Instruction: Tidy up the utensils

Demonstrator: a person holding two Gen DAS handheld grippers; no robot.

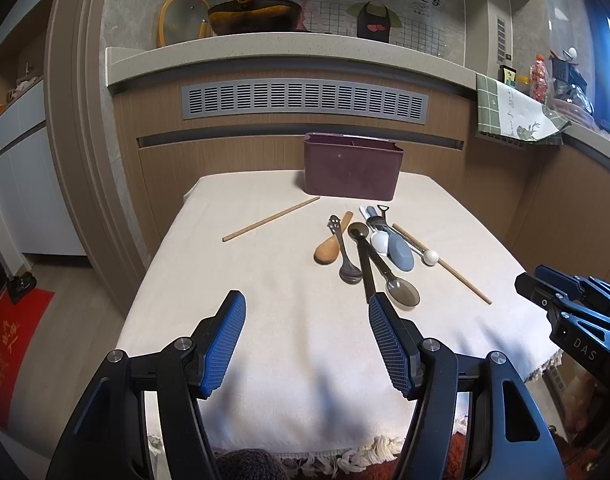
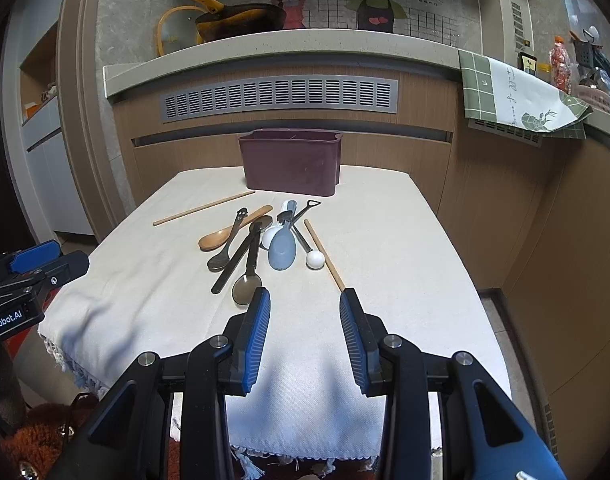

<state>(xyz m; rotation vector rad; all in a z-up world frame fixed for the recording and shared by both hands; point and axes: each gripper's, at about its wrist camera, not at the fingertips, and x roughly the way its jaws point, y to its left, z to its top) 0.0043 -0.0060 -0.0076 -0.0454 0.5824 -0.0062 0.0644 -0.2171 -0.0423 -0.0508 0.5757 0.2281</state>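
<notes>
A maroon utensil holder (image 1: 351, 172) (image 2: 291, 166) stands at the far end of the cloth-covered table (image 1: 265, 340) (image 2: 405, 264). In front of it lies a pile of utensils: a wooden spoon (image 1: 329, 254) (image 2: 215, 238), a dark metal spoon (image 1: 350, 272), two dark plastic spoons (image 1: 403, 294) (image 2: 247, 284), a blue-grey spoon (image 1: 401, 254) (image 2: 281, 254), a white ball-ended utensil (image 1: 430, 257) (image 2: 315, 260). One chopstick (image 1: 271, 219) (image 2: 204, 208) lies apart to the left, another (image 1: 445, 266) (image 2: 325, 256) to the right. My left gripper (image 1: 307, 308) and right gripper (image 2: 305, 304) hover open over the near table, empty.
A kitchen counter (image 1: 265, 54) runs behind the table, with a pan (image 1: 251, 16) and a glass lid on it. A green checked cloth (image 1: 513, 114) (image 2: 517, 96) hangs at the right. A red mat (image 1: 13, 356) lies on the floor at left.
</notes>
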